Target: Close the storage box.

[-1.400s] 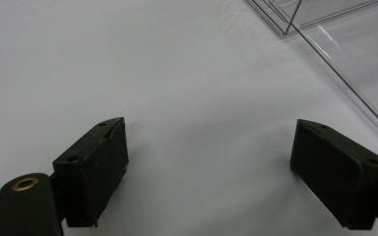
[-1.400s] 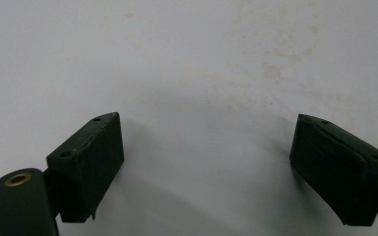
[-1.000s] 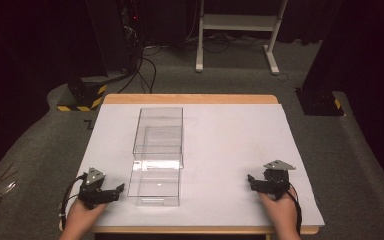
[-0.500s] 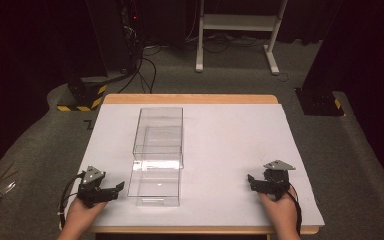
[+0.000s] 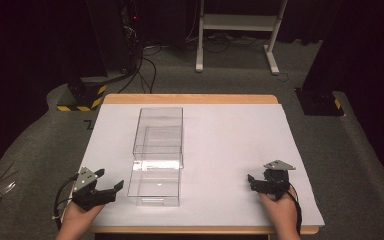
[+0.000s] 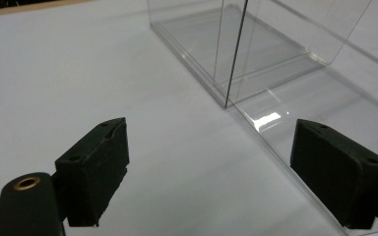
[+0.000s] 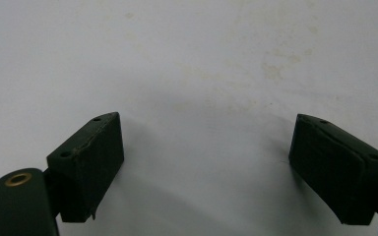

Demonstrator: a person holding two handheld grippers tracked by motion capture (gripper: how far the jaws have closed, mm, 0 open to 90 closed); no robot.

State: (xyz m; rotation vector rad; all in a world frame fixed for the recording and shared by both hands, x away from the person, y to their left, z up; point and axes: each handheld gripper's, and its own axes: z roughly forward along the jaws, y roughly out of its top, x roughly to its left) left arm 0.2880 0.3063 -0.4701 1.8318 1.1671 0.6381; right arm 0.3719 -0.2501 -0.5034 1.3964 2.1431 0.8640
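Here, box: clear rigid plastic box [image 5: 157, 160], rectangular, glinting, sitting on the matte white surface [image 5: 230, 145].
Left gripper [image 5: 111, 190]: blocky black jaws gaping beside it.
Right gripper [image 5: 254, 182]: jaws gaping, holding nothing.

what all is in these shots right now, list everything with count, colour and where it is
clear boxes: two, see-through plastic, end to end on the left half of the sheet, near one beside the left gripper
sheet: one, white, covering most of the table
table: one, light wood, edge showing at the far and near sides
frame: one, white metal, on the floor beyond the table
striped base: one, black and yellow, floor at far left
left gripper: one, black, open, near left of the sheet
right gripper: one, black, open, near right, over bare sheet
hands: two, at the near edge
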